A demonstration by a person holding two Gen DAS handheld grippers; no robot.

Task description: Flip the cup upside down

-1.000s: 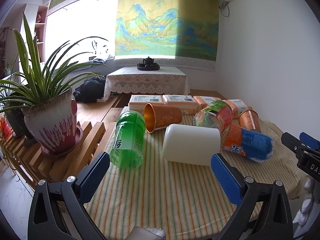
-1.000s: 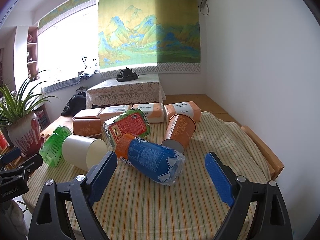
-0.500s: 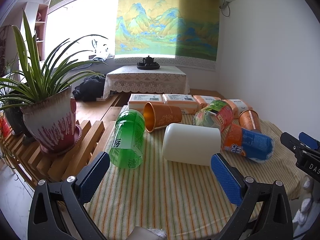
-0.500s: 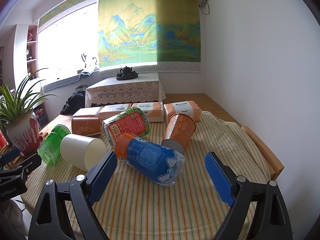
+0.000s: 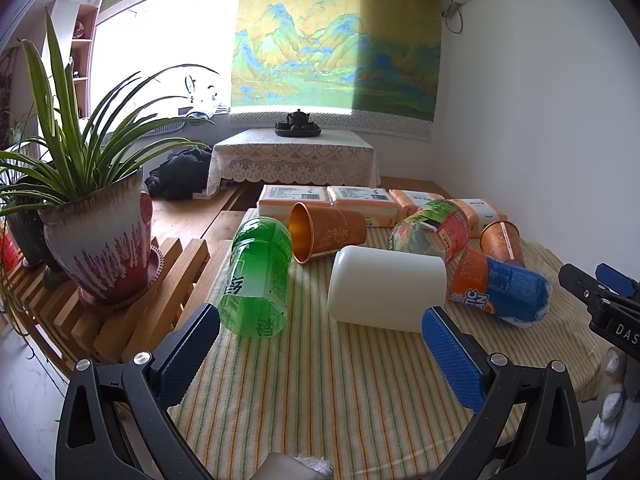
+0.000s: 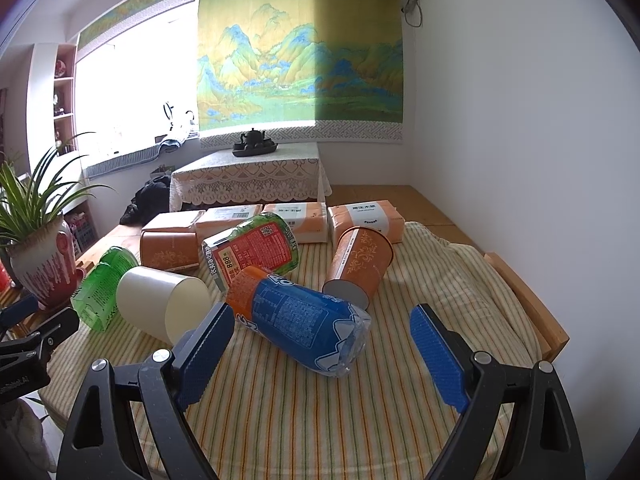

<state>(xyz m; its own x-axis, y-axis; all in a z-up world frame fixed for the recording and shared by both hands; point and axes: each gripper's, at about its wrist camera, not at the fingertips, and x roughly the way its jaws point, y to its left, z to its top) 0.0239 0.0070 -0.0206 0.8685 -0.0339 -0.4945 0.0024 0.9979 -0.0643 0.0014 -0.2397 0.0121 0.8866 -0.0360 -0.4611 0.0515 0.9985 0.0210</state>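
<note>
Several cups lie on their sides on a striped tablecloth [image 5: 320, 392]. A white cup [image 5: 386, 294] [image 6: 162, 304] lies in the middle. An orange cup [image 5: 328, 232] lies behind it, mouth to the left. Another orange cup [image 6: 358, 266] [image 5: 502, 240] lies tilted at the right. A green cut bottle [image 5: 256, 276] [image 6: 102, 286], a red-green one [image 6: 252, 252] and a blue-orange one [image 6: 298, 320] [image 5: 500, 286] lie among them. My left gripper [image 5: 320, 350] is open and empty in front of the white cup. My right gripper [image 6: 322, 348] is open and empty in front of the blue-orange bottle.
A potted plant [image 5: 96, 240] stands on a wooden slat rack at the left. Several tissue packs [image 5: 360, 200] line the table's far edge. A lace-covered low table with a teapot [image 5: 298, 120] stands behind. A white wall is at the right.
Both grippers have shifted only slightly; the views are almost the same. Nothing on the table has moved.
</note>
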